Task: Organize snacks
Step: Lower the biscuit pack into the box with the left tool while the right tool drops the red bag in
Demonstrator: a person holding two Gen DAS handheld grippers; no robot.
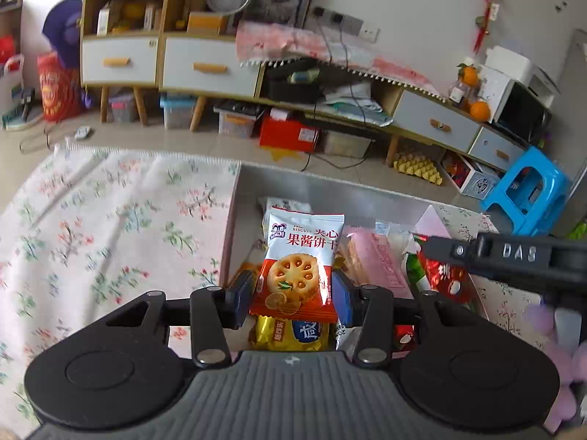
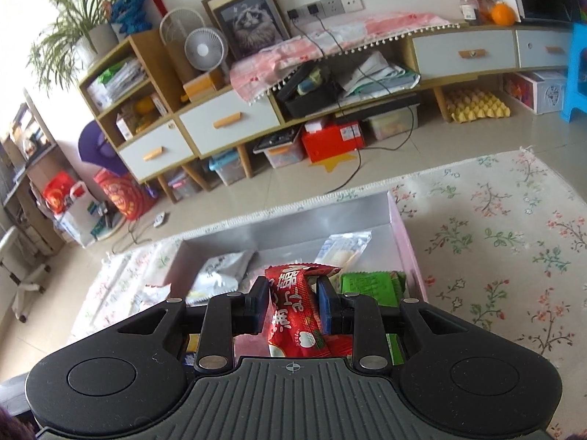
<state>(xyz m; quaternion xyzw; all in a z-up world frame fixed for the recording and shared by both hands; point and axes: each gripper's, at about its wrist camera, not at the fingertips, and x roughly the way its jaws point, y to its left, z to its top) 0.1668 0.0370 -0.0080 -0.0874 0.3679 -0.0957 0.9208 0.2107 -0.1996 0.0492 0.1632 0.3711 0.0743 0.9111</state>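
Biscuit pack (image 1: 299, 264): white top, orange base, printed with a round biscuit. It stands upright between the pads of the left gripper (image 1: 293, 299), which press on its lower half from both sides; its upper half rises clear above the fingertips. The pack is held above the box (image 1: 330, 192), over the left end of its contents.

Red pack (image 2: 293, 304): crumpled, white characters on its face. It sits clamped between the pads of the right gripper (image 2: 291, 306), jaws narrow, the pack running lengthwise from the gripper body up past the fingertips. It is likewise over the box (image 2: 293, 220).

Box: silver inside, pink outside wall, set on a floral rug (image 1: 110, 220). Inside, beneath the left gripper, lies a yellow pack (image 1: 288, 335); to its right a pink pack (image 1: 374, 260). The right view shows a green pack (image 2: 370, 284) against the right wall, a silver pack (image 2: 220, 271) at left, and a clear pack (image 2: 343, 247) toward the far wall.

The right gripper's body (image 1: 513, 256) enters the left view at the right edge, over the box's right end.
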